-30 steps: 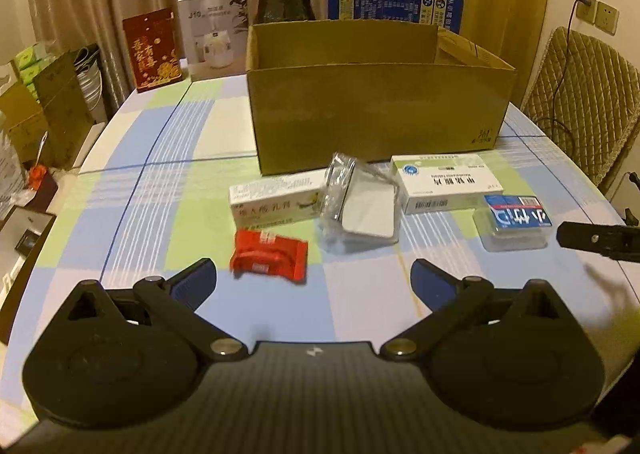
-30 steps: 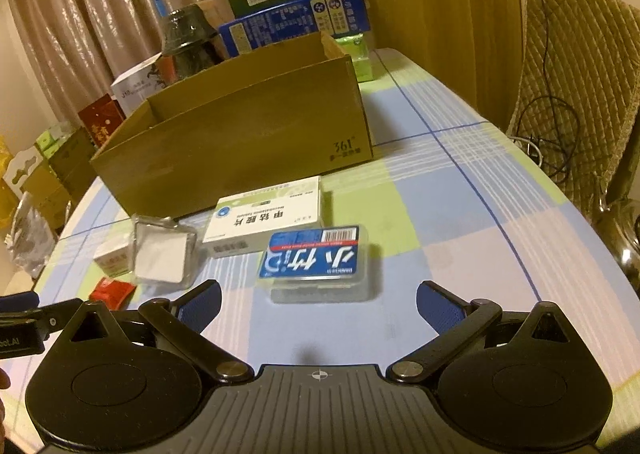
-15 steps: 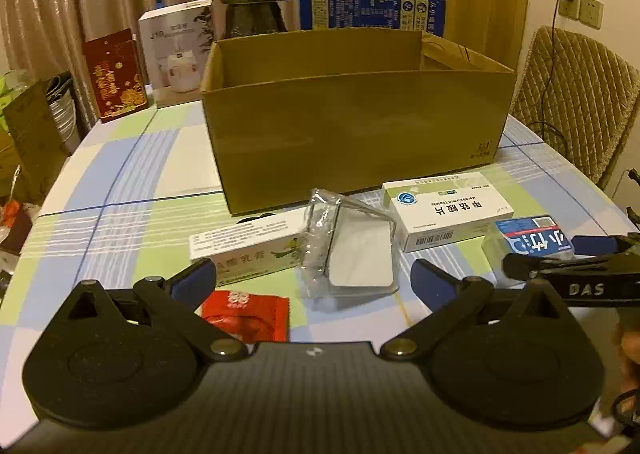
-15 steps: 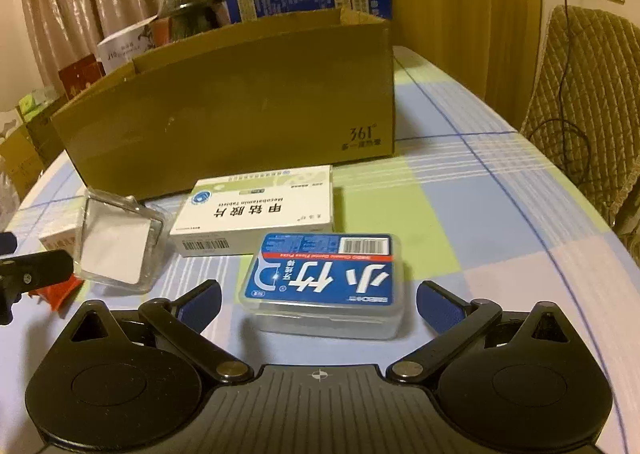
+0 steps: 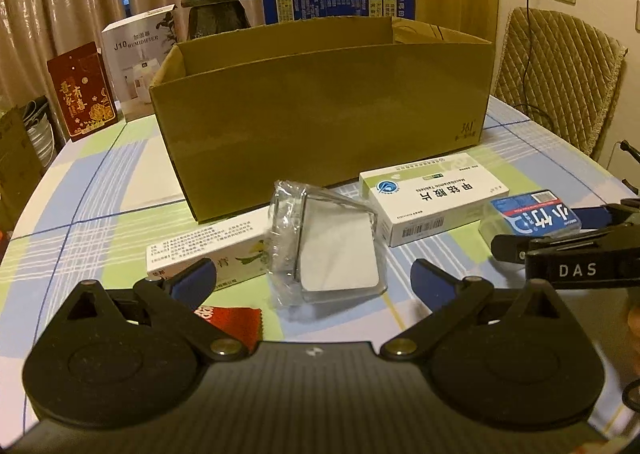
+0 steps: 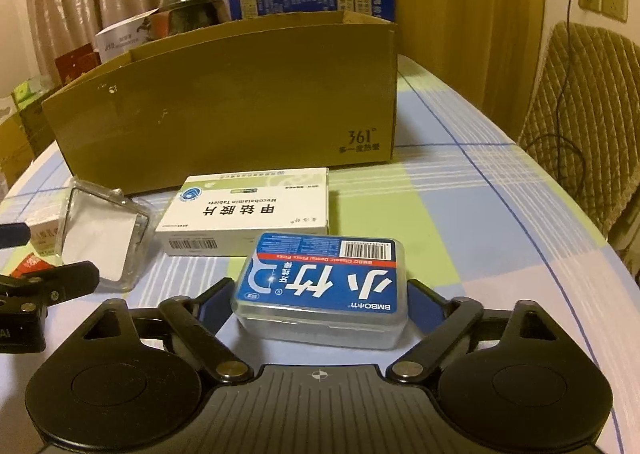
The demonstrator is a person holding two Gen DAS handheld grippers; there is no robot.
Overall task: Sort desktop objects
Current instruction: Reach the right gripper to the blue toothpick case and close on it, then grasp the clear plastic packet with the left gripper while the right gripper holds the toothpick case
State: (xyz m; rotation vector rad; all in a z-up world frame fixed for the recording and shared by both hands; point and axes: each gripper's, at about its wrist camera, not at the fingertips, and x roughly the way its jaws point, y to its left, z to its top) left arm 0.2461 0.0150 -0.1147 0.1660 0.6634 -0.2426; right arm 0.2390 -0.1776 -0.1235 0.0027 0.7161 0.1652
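A: Start at the right gripper (image 6: 320, 304). What's new?

B: It has come down and forward. A second ago the floss box (image 6: 322, 284) lay well ahead of it; now the box sits low centre in the right wrist view, squarely between the blue pads (image 6: 212, 304). The jaws are closing on it. They look to be at the box's ends or just short of them, so I wouldn't call it gripped yet.

A: And the left gripper (image 5: 314, 280)?

B: Spread wide, nothing in it. It has dropped and moved closer too. The clear case (image 5: 324, 250) now lies between its fingertips at centre frame, untouched. The red packet (image 5: 232, 320), which earlier lay in plain view, is half hidden under its left finger.

A: Farther out?

B: The tablet box (image 6: 248, 214) lies just behind the floss box, the long white box (image 5: 208, 250) left of the clear case. The carton (image 6: 224, 102) stands open behind all of them, across the upper middle, on the checked table (image 6: 460, 222). Nothing on the table itself has shifted.

A: Meaning for the sorting?

B: My reading: the approach is over and the first pick is starting. The floss box goes first, likely into the carton, and the left side is lined up on the clear case.
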